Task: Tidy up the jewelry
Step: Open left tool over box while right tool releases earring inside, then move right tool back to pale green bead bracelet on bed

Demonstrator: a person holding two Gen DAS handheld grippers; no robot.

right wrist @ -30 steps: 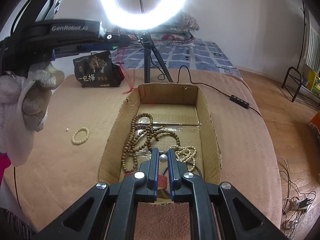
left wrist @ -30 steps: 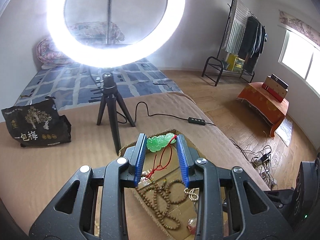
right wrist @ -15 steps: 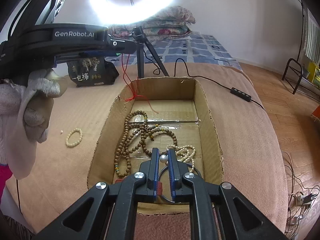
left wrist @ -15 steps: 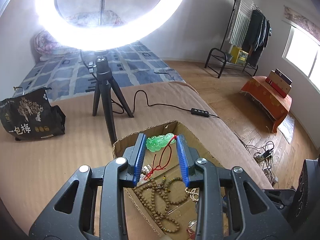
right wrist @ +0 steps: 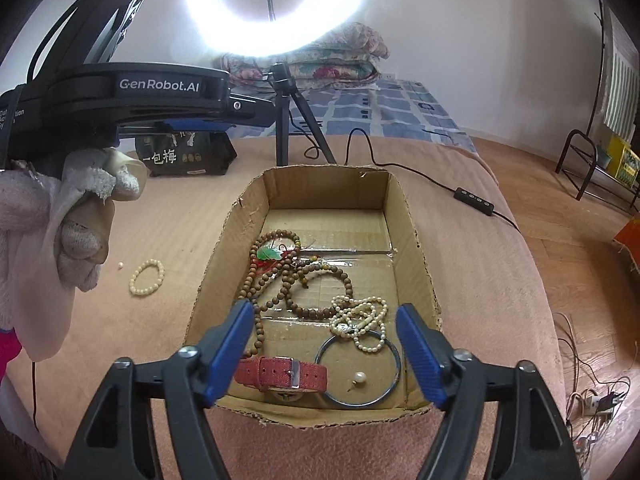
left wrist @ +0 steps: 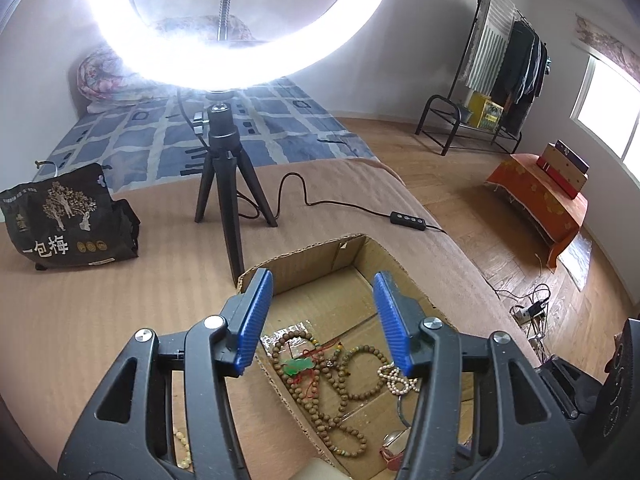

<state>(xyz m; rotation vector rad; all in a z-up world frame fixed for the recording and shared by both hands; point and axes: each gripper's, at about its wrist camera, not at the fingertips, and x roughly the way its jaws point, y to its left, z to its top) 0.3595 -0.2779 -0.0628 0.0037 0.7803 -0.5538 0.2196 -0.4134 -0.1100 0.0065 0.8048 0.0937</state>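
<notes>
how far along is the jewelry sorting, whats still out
Mostly done: the cardboard box holds the green pendant, wooden beads, pearl strand, red watch, bangle and pearl earring. Left gripper and right gripper are open and hold nothing. Left: the cream bracelet on the blanket.

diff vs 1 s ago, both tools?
Both let go. The left tool opened and the green carved pendant on red cord dropped onto the brown wooden bead strand in the open cardboard box. The right tool opened too; its single pearl drop now lies inside the silver bangle. Unchanged: red watch strap, white pearl strand, cream bead bracelet outside the box.
</notes>
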